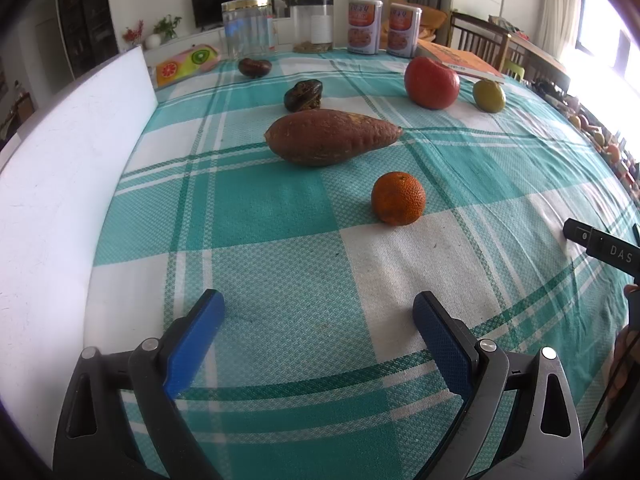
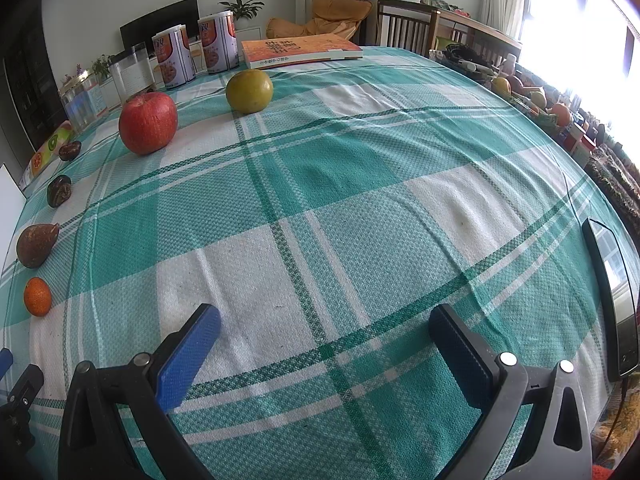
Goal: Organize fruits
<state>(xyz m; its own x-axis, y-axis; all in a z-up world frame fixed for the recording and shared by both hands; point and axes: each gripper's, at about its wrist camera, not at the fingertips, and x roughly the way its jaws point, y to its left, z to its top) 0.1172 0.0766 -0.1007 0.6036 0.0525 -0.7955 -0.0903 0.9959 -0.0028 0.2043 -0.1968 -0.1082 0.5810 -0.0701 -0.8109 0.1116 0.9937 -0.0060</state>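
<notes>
Lengthwise, the reddish-brown sweet potato (image 1: 332,136) lies flat on the teal-and-white checked tablecloth (image 1: 280,280), its long axis running left to right across the left wrist view, with the tapered tip pointing right and the blunt end left. Just in front of it, nearer the camera and slightly right, sits the small round orange tangerine (image 1: 398,199), apart from the potato. Behind the potato a dark, wrinkled brown fruit (image 1: 303,95) rests close to it, and a second dark fruit (image 1: 255,67) lies farther back. To the right, the large red apple (image 1: 431,82) stands upright with its dimple on top, and the yellow-green round citrus (image 1: 489,95) is just beside it.

Farther back along the table edge stand a clear plastic jar with a gold lid (image 1: 249,26), two printed tins (image 1: 364,26) and an orange-covered book (image 1: 460,60). A white foam board (image 1: 68,168) runs along the left edge.

Both tools are held low and roughly level above the cloth, pointing forward across the table. The left gripper (image 1: 320,340) has its blue-padded fingers spread wide with nothing between them. The right gripper (image 2: 326,346) is likewise spread wide and holds nothing, over bare cloth well away from the fruits, which line its left side.
</notes>
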